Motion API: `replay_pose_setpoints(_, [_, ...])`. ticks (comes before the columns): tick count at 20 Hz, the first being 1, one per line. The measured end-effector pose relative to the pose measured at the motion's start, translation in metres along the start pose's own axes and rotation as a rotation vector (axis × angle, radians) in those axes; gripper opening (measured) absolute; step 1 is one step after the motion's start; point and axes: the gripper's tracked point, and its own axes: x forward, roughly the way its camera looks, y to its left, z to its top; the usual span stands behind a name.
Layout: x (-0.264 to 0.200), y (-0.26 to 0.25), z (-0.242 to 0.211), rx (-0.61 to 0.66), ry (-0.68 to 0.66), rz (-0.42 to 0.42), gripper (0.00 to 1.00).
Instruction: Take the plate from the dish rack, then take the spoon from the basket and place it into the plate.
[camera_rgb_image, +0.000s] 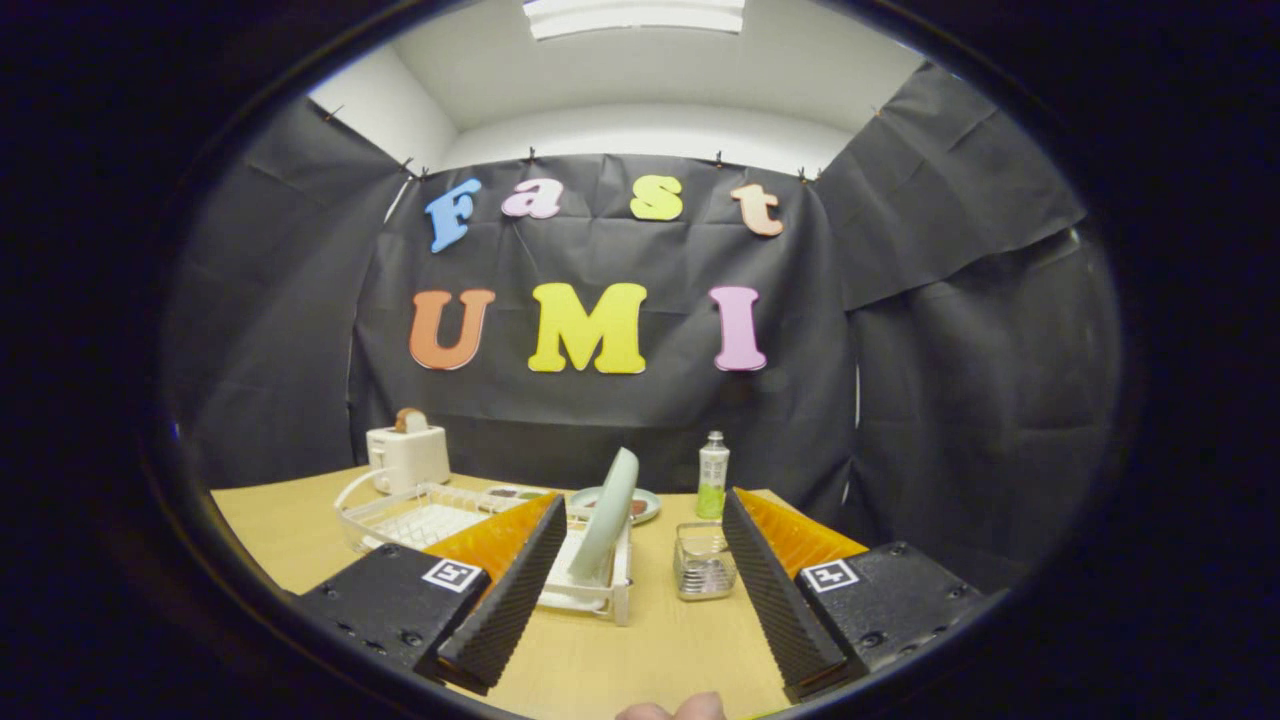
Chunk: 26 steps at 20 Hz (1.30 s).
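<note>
I see the tongs (640, 610) spread wide at lower centre of the frame, gripping nothing. Between the fingers and beyond them, the plate (607, 518) stands on edge in the dish rack (440, 520) on the desk (640, 650). The basket (703, 560) sits just right of the rack.

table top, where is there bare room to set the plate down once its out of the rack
Bare wooden table lies between the open gripper fingers, short of the white wire dish rack and the small clear basket. It is crowded beyond: pale green plate, white toaster, green bottle.
</note>
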Motion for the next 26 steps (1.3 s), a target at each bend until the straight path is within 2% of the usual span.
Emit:
replay_pose_setpoints(4, [0.040,-0.005,0.047,-0.060,0.054,0.016,1.00])
replay_pose_setpoints(7, [0.077,-0.002,0.063,-0.075,0.182,0.063,1.00])
replay_pose_setpoints(9, [0.101,0.005,0.065,-0.074,0.312,0.104,1.00])
replay_pose_setpoints(15, [0.165,0.016,0.051,-0.103,0.629,0.115,1.00])
replay_pose_setpoints(19, [0.193,0.015,0.015,-0.070,0.820,0.062,1.00])
replay_pose_setpoints(22, [0.218,0.012,-0.006,-0.043,0.890,0.020,1.00])
replay_pose_setpoints(26, [0.233,0.023,-0.030,0.020,0.935,0.009,1.00])
